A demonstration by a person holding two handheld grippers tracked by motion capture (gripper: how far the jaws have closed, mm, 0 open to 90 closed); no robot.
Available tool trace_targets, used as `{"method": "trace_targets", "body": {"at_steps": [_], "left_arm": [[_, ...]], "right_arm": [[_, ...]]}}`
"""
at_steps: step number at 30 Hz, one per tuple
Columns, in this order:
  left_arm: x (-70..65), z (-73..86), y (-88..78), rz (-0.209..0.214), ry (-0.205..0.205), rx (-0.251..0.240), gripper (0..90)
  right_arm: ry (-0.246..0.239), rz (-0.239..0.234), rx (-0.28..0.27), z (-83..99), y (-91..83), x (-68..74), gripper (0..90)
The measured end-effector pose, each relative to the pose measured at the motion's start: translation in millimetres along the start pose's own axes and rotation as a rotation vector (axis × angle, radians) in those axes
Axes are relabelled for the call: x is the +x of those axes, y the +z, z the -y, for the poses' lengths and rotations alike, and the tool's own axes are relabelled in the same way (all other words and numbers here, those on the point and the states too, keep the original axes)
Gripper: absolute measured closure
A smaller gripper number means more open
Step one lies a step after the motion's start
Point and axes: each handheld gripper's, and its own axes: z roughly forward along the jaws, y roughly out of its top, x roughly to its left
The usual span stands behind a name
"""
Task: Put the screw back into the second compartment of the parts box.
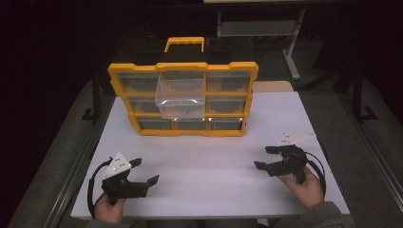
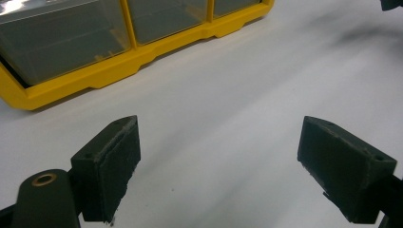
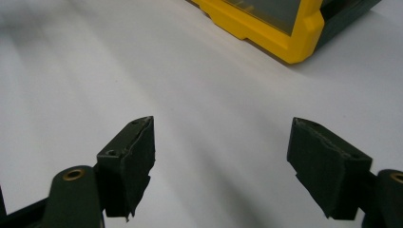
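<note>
Yellow parts organizer (image 1: 183,100) standing upright at the far middle of the white table (image 1: 214,161), black carry handle trimmed in yellow on top, front a grid of see-through drawers. One clear drawer (image 1: 181,97) in the middle column pulled partway out of the organizer's front, sticking toward the near edge, looks empty as far as can be told. Left gripper (image 1: 146,171) parked well short of the organizer, off toward its left corner, near the front edge of the table, held in a hand (image 1: 108,207) coming up from the bottom, grey three-cornered plate on top, cable looping off behind. Jaws spread wide, nothing between them but bare table; from the left gripper view, pads (image 2: 113,166) apart with the organizer's yellow bottom rail (image 2: 119,66) and lower drawers up ahead. Right gripper (image 1: 265,157) mirrored on the other side, well clear of the organizer's right corner, also low over the table, held in the right hand (image 1: 304,185). Jaws gaping too, nothing pinched; right gripper view has the pads (image 3: 130,161) wide apart and the organizer's yellow corner (image 3: 285,35) up top. Neither gripper touching the organizer or the pulled-out drawer.
</note>
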Motion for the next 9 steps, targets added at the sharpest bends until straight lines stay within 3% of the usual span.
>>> {"method": "trace_targets", "body": {"at_steps": [9], "left_arm": [[0.2, -0.3, -0.1, 0.004, 0.007, 0.004, 14.0]], "right_arm": [[0.022, 0.006, -0.051, 8.6, -6.3, 1.7, 20.6]]}}
